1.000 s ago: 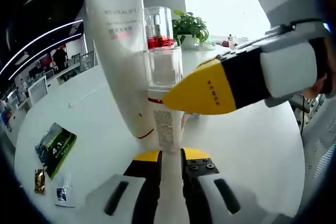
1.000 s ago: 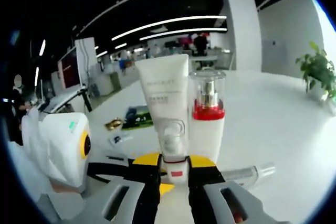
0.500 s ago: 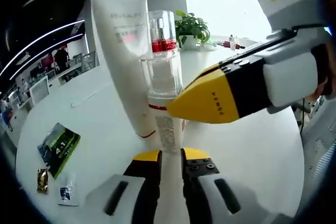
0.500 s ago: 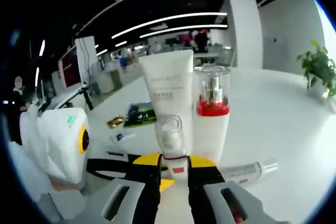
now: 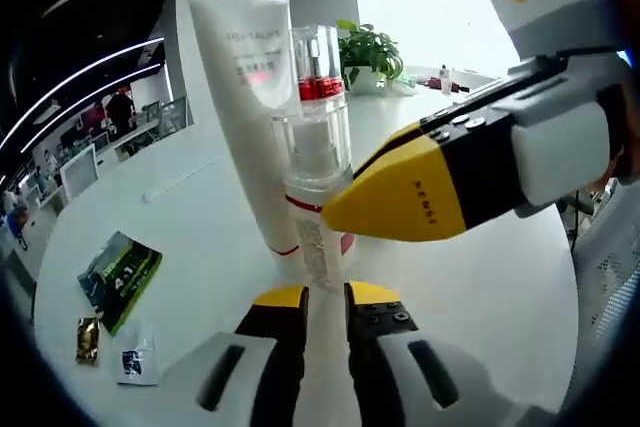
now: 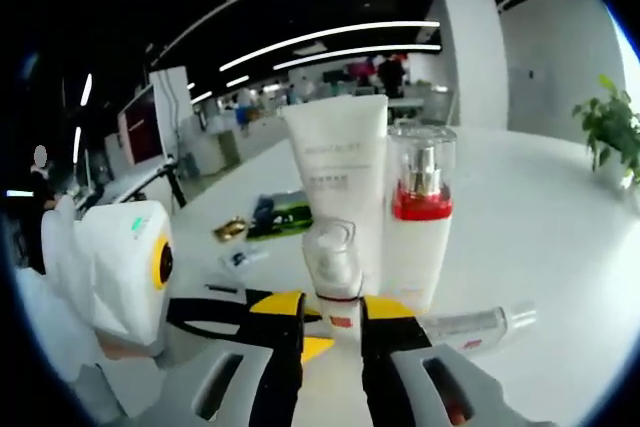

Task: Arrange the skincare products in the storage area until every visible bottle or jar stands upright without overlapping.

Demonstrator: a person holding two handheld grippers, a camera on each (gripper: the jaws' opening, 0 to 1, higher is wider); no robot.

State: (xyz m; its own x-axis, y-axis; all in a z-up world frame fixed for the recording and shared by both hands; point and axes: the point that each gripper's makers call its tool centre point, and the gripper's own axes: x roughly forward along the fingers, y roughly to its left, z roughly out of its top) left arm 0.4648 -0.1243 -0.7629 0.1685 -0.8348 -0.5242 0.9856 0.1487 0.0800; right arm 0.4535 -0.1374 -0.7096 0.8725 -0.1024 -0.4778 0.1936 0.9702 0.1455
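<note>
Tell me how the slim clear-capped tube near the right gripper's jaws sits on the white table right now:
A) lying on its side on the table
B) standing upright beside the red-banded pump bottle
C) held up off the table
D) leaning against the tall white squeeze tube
A: in the right gripper view the slim clear-capped tube lies flat on the white table, to the right of the upright red-banded pump bottle.

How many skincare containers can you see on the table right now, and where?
4. White tube standing at back, red-collared pump bottle beside it, small clear-capped bottle between the right tool's jaws, one tube lying flat at right. Others may be hidden.
</note>
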